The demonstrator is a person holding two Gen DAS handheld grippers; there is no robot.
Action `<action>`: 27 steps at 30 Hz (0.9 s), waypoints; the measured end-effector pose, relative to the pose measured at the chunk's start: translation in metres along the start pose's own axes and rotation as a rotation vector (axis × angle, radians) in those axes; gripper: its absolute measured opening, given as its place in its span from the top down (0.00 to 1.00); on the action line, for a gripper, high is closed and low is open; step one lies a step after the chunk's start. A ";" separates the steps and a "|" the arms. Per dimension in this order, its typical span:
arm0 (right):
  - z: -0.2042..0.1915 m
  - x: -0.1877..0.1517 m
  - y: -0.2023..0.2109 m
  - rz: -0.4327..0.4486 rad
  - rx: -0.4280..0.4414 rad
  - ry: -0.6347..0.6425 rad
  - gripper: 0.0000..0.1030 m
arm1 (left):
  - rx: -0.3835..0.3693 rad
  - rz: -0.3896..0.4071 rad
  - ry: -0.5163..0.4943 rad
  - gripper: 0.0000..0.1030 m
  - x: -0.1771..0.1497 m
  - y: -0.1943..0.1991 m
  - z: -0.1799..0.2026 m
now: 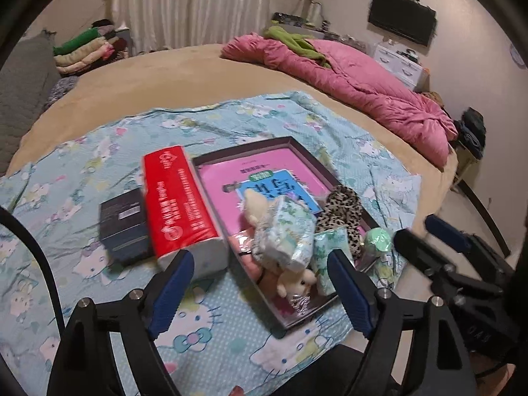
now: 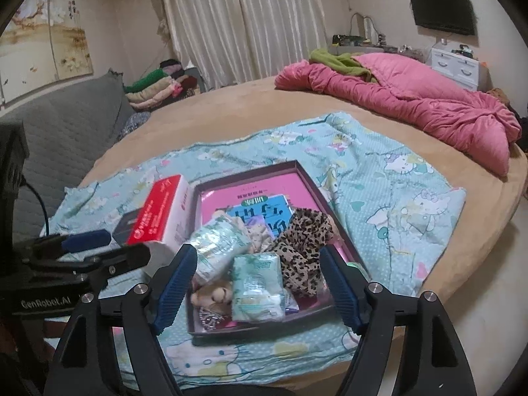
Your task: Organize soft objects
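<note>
Nearest, the left hand-held gripper (image 1: 260,283) and the right hand-held gripper (image 2: 257,285) both gape wide, holding nothing. Just beyond them a shallow box (image 2: 250,330) lies on the blue blanket (image 1: 99,165), with tissue packs (image 2: 259,288), a plush toy (image 1: 297,283) and a leopard cloth (image 2: 303,247), apparently loose. At ten o'clock, a red pack (image 1: 175,204) touches the box. At one o'clock, farther, lies a pink quilt (image 2: 412,99).

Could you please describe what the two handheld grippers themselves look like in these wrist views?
Both are alike: the left gripper and the right gripper have matte black angular frames with silver round bolts, and ribbed dark blue pads line the jaws. The left one's body carries white "GenRobot.AI" lettering and a black cable.
</note>
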State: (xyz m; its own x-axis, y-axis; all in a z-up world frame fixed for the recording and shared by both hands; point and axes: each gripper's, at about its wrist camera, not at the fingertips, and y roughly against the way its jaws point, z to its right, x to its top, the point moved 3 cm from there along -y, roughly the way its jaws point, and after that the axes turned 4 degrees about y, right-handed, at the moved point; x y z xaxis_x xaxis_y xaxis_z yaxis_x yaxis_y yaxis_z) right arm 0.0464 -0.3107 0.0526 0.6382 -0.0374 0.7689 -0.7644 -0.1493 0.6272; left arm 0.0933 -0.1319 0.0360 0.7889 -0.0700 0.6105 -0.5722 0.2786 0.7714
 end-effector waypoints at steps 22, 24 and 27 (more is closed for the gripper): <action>-0.044 -0.028 0.046 -0.045 -0.003 -0.053 0.21 | 0.103 0.017 0.044 0.16 -0.049 0.055 -0.030; -0.045 -0.035 0.046 -0.059 -0.011 -0.048 0.21 | 0.107 0.015 0.053 0.16 -0.056 0.056 -0.031; -0.046 -0.044 0.046 -0.078 -0.020 -0.034 0.21 | 0.110 0.002 0.057 0.16 -0.062 0.056 -0.031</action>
State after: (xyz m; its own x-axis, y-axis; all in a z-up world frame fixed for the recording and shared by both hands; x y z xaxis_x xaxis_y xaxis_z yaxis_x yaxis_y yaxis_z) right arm -0.0214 -0.2707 0.0536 0.6983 -0.0596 0.7133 -0.7137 -0.1337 0.6875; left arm 0.0191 -0.0818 0.0356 0.7976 -0.0139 0.6030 -0.5922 0.1717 0.7873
